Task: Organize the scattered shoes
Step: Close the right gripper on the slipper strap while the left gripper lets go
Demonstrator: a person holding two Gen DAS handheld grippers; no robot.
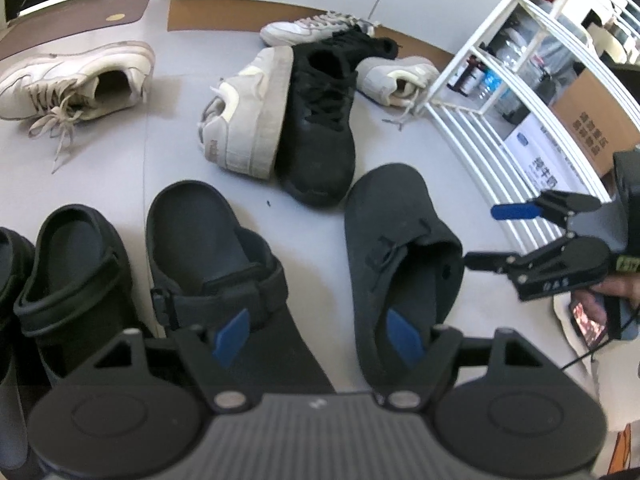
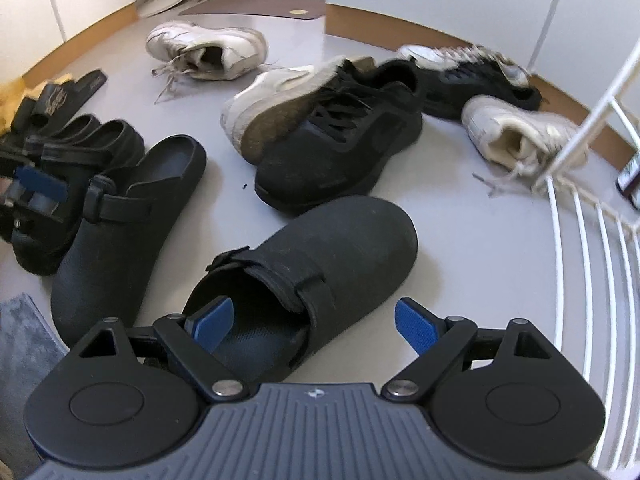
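Observation:
Two dark clogs lie on the grey floor. My right gripper [image 2: 314,324] is open over the nearer clog [image 2: 320,256]. Its left pad sits in the clog's heel opening, and its right pad stands clear of the outer side. In the left wrist view this clog [image 1: 400,248] lies at the right, with the right gripper [image 1: 482,236] at its collar. My left gripper [image 1: 318,336] is open, with nothing pressed between its pads, above the gap between that clog and the strapped clog [image 1: 212,256]. One of its blue fingers [image 2: 40,184] shows at the far left.
A black sneaker [image 2: 344,148] leans against a white sneaker lying on its side [image 2: 272,104]. More white sneakers [image 2: 208,48] [image 2: 516,132] and a black one [image 2: 480,80] lie beyond. Black sandals [image 1: 72,272] sit at the left. A white wire rack [image 2: 592,260] stands to the right and a grey mat [image 2: 20,340] lies near left.

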